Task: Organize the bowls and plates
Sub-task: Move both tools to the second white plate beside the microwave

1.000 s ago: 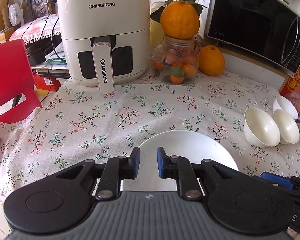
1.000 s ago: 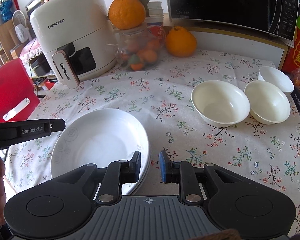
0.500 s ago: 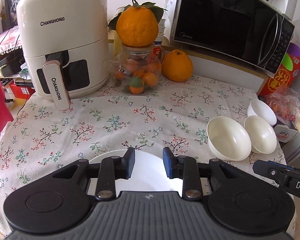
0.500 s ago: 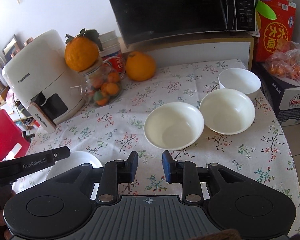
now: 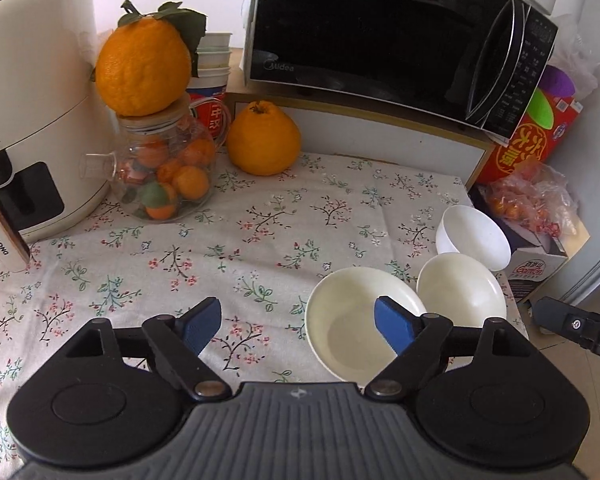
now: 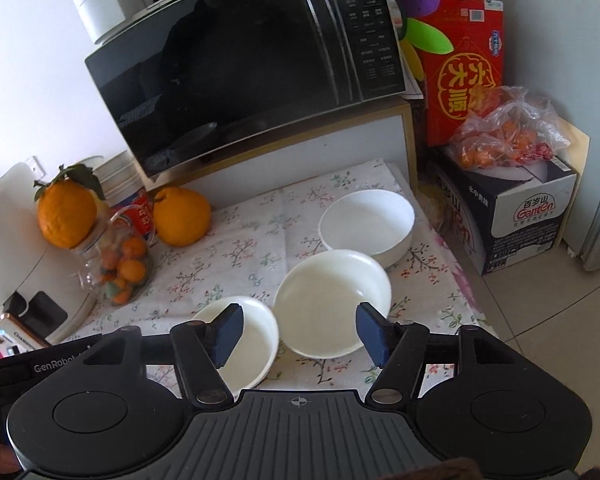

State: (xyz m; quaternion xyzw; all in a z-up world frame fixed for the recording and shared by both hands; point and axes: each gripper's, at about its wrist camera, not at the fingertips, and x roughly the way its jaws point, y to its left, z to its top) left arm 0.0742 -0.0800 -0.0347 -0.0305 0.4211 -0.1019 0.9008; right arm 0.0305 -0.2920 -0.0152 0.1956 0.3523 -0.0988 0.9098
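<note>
From the left of my view: a cream air fryer (image 5: 24,112), a glass jar of small oranges (image 5: 164,176) with a large orange (image 5: 142,66) resting on its lid, and a black microwave (image 5: 384,36) on a shelf behind. My left gripper (image 5: 298,326) hangs over the floral tablecloth (image 5: 260,220); its jaws have just been opening, stand wide and hold nothing. Its right pad overlaps the nearest shallow cream bowl (image 5: 352,328) in the picture, though whether it touches I cannot tell. Beside that lie a second shallow white bowl (image 5: 460,292) and, farthest, a deeper white bowl (image 5: 474,236); all three sit side by side, unstacked. My right gripper (image 6: 300,334), its jaws also freshly spread with nothing between them, hovers above the second bowl. No plate shows in either view, so I cannot judge that part. I judge the bowls' nesting still to be done; it has not begun.
</note>
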